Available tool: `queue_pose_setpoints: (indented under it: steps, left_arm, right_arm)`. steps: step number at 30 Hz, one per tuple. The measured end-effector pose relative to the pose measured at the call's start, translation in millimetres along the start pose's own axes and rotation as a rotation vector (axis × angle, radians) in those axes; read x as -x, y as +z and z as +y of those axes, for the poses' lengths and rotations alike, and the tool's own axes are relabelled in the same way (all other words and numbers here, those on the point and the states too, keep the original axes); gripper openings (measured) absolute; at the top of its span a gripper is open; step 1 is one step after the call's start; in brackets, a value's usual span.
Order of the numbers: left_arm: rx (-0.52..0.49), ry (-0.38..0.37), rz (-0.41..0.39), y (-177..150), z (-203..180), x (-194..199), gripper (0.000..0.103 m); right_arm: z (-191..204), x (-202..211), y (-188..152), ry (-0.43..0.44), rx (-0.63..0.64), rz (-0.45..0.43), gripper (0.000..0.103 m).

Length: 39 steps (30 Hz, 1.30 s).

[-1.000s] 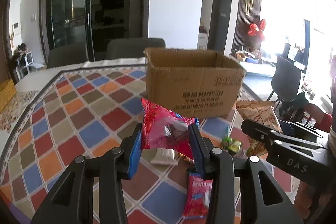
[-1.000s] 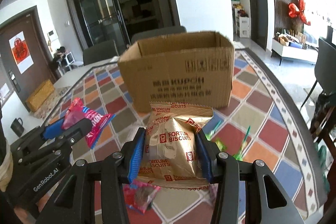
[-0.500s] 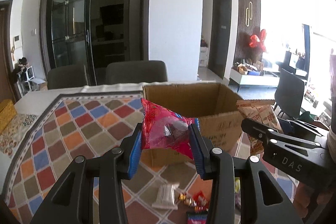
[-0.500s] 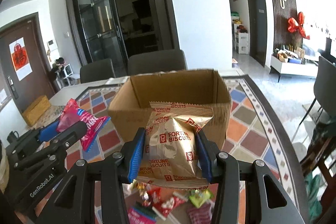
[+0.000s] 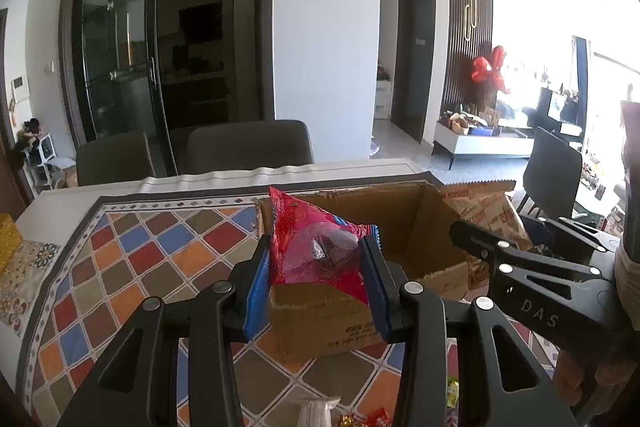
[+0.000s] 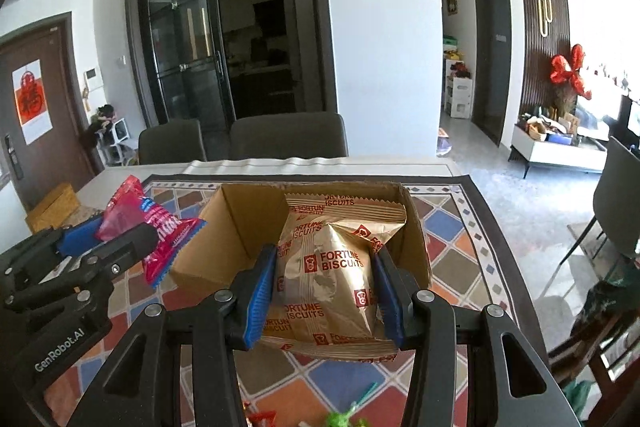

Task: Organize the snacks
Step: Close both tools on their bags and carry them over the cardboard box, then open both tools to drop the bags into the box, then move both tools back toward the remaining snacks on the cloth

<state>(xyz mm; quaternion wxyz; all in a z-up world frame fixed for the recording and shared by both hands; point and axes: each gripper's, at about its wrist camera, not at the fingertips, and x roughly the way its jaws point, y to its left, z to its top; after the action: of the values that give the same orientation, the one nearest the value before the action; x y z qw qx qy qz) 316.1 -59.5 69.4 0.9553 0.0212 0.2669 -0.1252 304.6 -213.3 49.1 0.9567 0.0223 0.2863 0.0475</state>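
My left gripper is shut on a red snack packet and holds it in the air at the near left rim of an open cardboard box. My right gripper is shut on a gold Fortune Biscuits bag, held above the box's near right side. The left gripper with the red packet shows at the left of the right wrist view. The right gripper's arm and gold bag show at the right of the left wrist view.
The box stands on a checkered tablecloth. Small loose snacks lie at the near table edge. Two grey chairs stand behind the table. A dark chair stands at the right.
Both grippers have risen and moved forward with their packets. The box's open top and inside now show, and both packets are at its rim.
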Motion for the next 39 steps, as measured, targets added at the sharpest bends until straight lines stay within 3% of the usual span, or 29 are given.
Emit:
queue_pose_setpoints:
  steps: [8,10,12,14,24,39]
  left_arm:
    - [0.038,-0.020,0.088,11,4,-45,0.043]
    - [0.059,-0.016,0.106,12,7,-52,0.046]
    - [0.077,-0.005,0.107,12,9,-54,0.058]
    - [0.083,0.018,0.101,12,12,-52,0.065]
    - [0.039,0.077,0.069,-4,9,-19,0.070]
    - [-0.032,0.112,-0.025,-37,-12,61,0.071]
  right_arm:
    - [-7,-23,18,-0.011,0.006,0.004,0.048]
    - [-7,-28,22,-0.013,0.008,0.011,0.048]
    - [-7,-32,22,-0.036,0.020,0.010,0.050]
    - [-9,-36,23,-0.060,0.021,0.019,0.069]
    - [-13,-21,8,-0.047,0.005,0.031,0.070]
    - [1,43,-27,0.004,0.046,-0.013,0.070]
